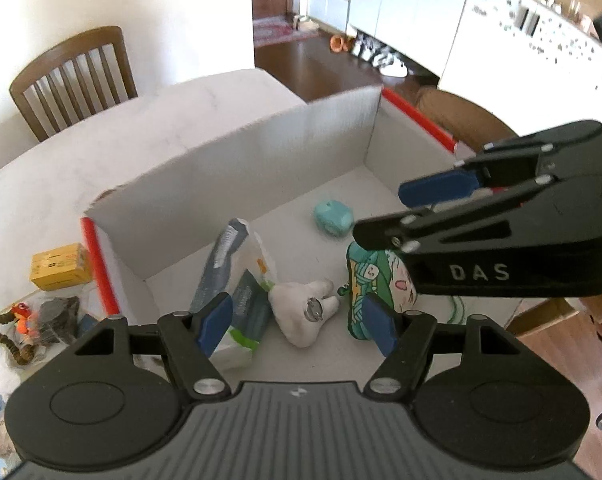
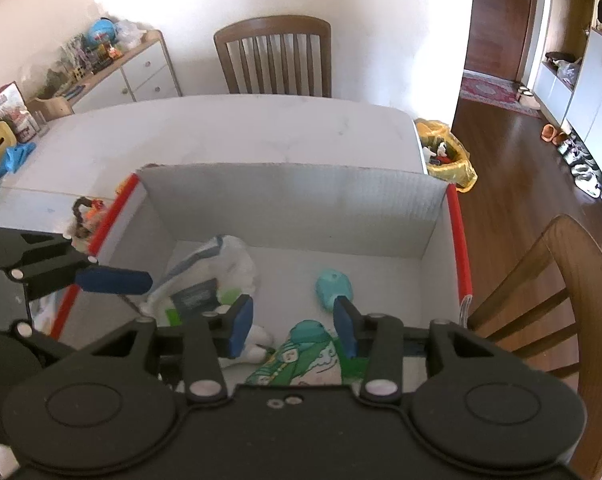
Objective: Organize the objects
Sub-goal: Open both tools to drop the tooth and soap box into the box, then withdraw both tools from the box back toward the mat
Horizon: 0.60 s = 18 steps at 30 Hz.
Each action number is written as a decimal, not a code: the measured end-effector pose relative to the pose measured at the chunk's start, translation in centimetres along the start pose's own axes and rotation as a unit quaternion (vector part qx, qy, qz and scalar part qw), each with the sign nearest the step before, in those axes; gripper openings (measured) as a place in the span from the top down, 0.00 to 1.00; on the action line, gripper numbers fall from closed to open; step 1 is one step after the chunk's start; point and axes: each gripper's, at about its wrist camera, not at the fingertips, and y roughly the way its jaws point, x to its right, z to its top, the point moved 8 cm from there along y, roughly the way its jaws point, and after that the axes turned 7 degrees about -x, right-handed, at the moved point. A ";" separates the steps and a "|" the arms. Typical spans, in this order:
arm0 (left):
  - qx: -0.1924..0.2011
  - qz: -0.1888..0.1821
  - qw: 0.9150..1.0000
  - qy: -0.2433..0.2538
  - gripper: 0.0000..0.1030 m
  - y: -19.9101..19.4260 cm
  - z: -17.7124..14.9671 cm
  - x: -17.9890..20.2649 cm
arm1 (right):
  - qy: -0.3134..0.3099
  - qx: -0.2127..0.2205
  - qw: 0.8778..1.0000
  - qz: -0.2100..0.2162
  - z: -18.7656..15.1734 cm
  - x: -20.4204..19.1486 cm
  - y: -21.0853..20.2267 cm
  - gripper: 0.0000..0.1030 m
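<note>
A white cardboard box [image 1: 261, 152] with red edges stands on the table and shows in the right wrist view [image 2: 293, 204] too. Inside lie a white tooth-shaped plush [image 1: 305, 312], a green cartoon plush [image 1: 375, 280] [image 2: 305, 356], a teal case [image 1: 333, 216] [image 2: 333, 286] and white-green packets [image 1: 241, 280] [image 2: 213, 276]. My left gripper [image 1: 297, 322] is open above the tooth plush. My right gripper [image 2: 293, 328] is open above the green plush; it enters the left wrist view [image 1: 413, 208] from the right.
A yellow box [image 1: 59, 266] and an orange toy on a bag [image 1: 29, 320] lie on the table left of the box. Wooden chairs stand behind the table [image 2: 273, 56] and at the right [image 2: 561, 288]. A yellow bag [image 2: 447, 156] sits on the floor.
</note>
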 end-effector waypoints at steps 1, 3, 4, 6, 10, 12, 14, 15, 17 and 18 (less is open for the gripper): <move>0.005 -0.003 1.000 -0.004 0.31 -0.5 -0.1 -0.1 | 0.000 0.004 1.000 0.001 0.0 -0.1 -0.4 0.54; 0.014 -0.009 1.000 -0.012 0.31 -1.6 0.1 -0.4 | 0.002 0.015 1.000 0.005 0.0 -0.3 -1.4 0.47; 0.019 -0.013 1.000 -0.016 0.29 -2.1 0.0 -0.6 | 0.002 0.020 1.000 0.008 -0.1 -0.5 -1.8 0.44; 0.028 -0.017 0.999 -0.019 0.26 -2.8 -0.1 -0.4 | 0.003 0.030 0.999 0.013 -0.1 -0.9 -2.7 0.42; 0.047 -0.025 0.998 -0.017 0.26 -4.7 -0.8 -0.8 | 0.013 0.053 0.998 0.022 -0.1 -1.5 -4.5 0.35; 0.053 -0.029 0.998 -0.018 0.23 -5.5 -1.1 -1.1 | 0.019 0.063 0.998 0.023 -0.2 -1.8 -5.4 0.32; 0.060 -0.034 0.997 -0.021 0.21 -6.1 -1.5 -1.4 | 0.021 0.074 0.997 0.025 -0.4 -2.2 -6.2 0.26; 0.062 -0.037 0.997 -0.022 0.21 -6.5 -1.7 -1.5 | 0.024 0.079 0.996 0.025 -0.4 -2.5 -6.4 0.22; 0.066 -0.043 0.997 -0.024 0.21 -7.2 -2.2 -1.9 | 0.029 0.091 0.995 0.024 -0.5 -3.0 -7.1 0.21; 0.069 -0.044 0.996 -0.026 0.21 -7.4 -2.4 -2.1 | 0.033 0.096 0.995 0.022 -0.6 -3.3 -7.3 0.21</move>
